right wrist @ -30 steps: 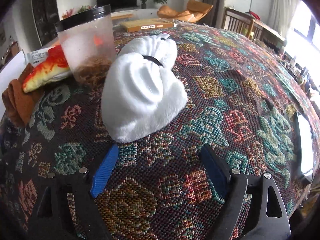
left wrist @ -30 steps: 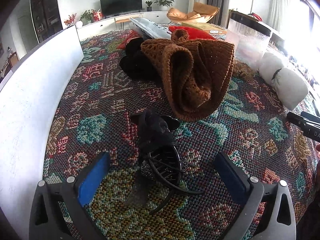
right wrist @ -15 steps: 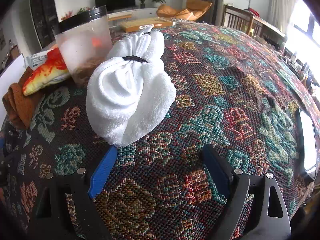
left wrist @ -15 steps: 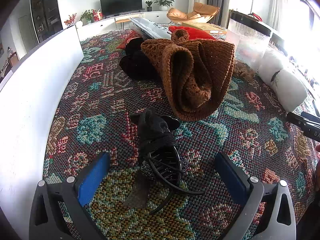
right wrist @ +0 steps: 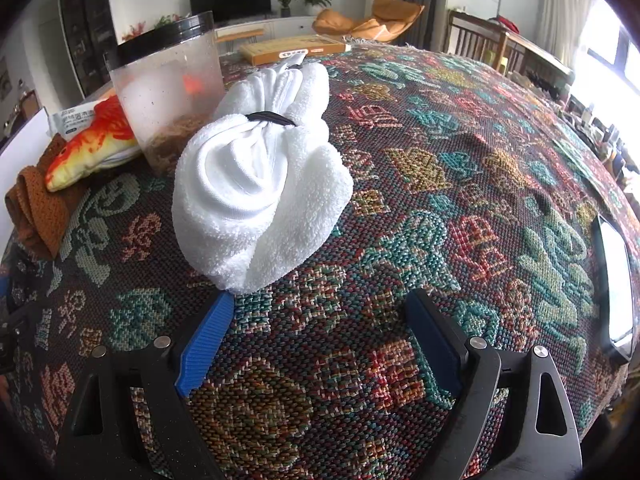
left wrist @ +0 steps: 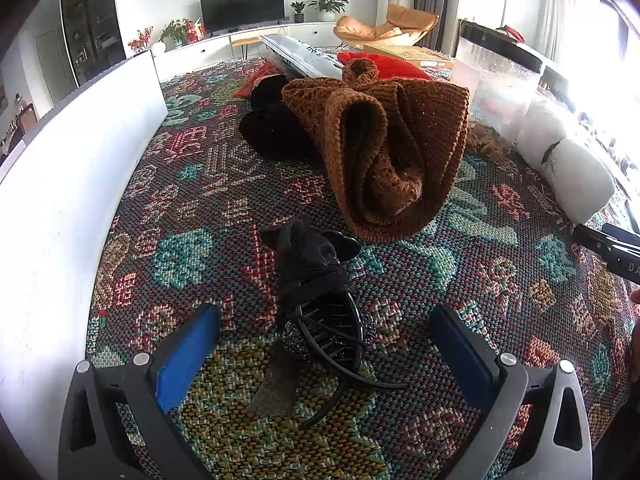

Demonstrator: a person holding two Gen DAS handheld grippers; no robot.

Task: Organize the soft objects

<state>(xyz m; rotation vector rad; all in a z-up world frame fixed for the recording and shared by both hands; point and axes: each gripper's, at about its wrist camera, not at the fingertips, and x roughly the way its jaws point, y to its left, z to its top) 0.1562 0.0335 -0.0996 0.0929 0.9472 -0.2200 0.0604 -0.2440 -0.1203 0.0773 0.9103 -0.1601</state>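
Left gripper (left wrist: pixel 320 344) had its jaws wide apart, a black hair clip (left wrist: pixel 328 328) with dark fabric tied on it lying between them on the patterned tablecloth (left wrist: pixel 192 200) — not touched by either pad. Brown knitted scarf (left wrist: pixel 384 152) lay beyond. Right gripper (right wrist: pixel 320 328) was also spread wide; the white towel bundle (right wrist: pixel 260 184) sat just ahead, its near edge at the left fingertip (right wrist: pixel 212 320) — contact unclear.

patterned tablecloth (left wrist: pixel 208 208), brown scarf (left wrist: pixel 392 160), white towel (right wrist: pixel 260 184)
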